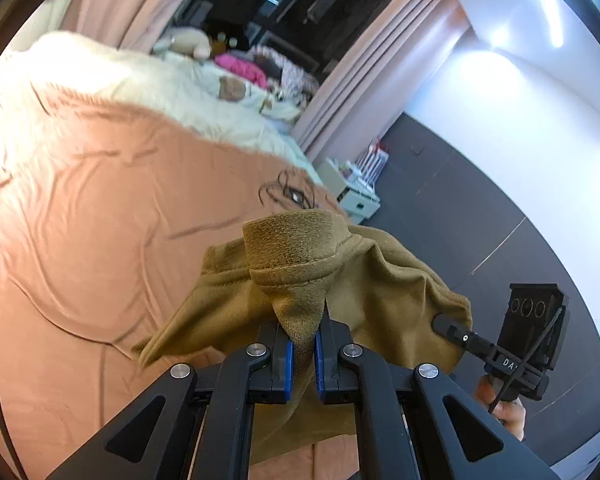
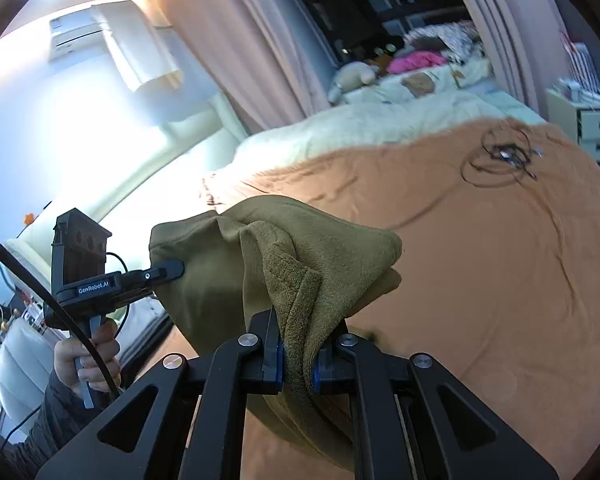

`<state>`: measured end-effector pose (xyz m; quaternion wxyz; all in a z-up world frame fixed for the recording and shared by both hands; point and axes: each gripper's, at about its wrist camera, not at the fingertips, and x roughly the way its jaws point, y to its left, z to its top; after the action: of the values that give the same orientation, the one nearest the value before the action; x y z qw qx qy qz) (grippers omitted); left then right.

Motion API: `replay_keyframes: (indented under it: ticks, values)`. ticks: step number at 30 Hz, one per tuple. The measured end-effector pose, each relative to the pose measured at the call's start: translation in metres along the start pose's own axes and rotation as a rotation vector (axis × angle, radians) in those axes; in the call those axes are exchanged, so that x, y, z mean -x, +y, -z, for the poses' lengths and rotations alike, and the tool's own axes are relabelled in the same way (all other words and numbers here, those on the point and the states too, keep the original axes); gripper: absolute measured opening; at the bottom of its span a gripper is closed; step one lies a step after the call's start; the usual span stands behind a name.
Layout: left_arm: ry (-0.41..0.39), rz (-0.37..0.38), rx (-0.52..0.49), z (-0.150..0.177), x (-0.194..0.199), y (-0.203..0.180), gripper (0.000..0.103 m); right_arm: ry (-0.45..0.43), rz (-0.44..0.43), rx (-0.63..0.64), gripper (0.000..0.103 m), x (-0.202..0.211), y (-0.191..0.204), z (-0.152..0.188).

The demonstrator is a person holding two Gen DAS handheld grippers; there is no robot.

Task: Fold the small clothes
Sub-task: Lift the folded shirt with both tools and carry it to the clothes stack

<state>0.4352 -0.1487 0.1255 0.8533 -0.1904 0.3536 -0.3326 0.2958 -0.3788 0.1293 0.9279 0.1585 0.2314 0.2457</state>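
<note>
Olive fleece is hanging in the air between your two tools: you are holding the small garment (image 1: pixel 300 276) above the near part of the bed, with no fold laid down yet, so by my judgement the folding is barely starting and every crease and the final set-down are left. Your left gripper (image 1: pixel 303 354) is pinching a ribbed edge tightly, and your right gripper (image 2: pixel 299 364) is clamping another bunched edge. Beneath, the peach bedsheet (image 2: pixel 500 280) is lying wrinkled, a white fluffy blanket (image 1: pixel 100 76) is covering the far end, and a tangle of black cable (image 2: pixel 500 156) is sitting far right.
</note>
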Motion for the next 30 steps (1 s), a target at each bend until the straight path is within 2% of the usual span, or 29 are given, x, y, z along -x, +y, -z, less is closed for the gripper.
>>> replay_keyframes:
  ticks: [6, 17, 23, 30]
  values:
    - [-0.066, -0.049, -0.046, -0.015, 0.070, -0.001, 0.008, -0.022, -0.062, 0.067, 0.006, 0.003, 0.047, 0.007]
    - [-0.114, -0.172, -0.094, -0.022, 0.189, 0.043, 0.007, 0.024, -0.227, 0.158, 0.006, -0.047, 0.119, 0.033]
    - [-0.136, -0.251, -0.093, -0.019, 0.242, 0.082, 0.007, 0.066, -0.304, 0.179, 0.006, -0.079, 0.131, 0.034]
    - [-0.143, -0.345, -0.081, -0.010, 0.300, 0.127, 0.007, 0.117, -0.389, 0.212, 0.006, -0.119, 0.135, 0.012]
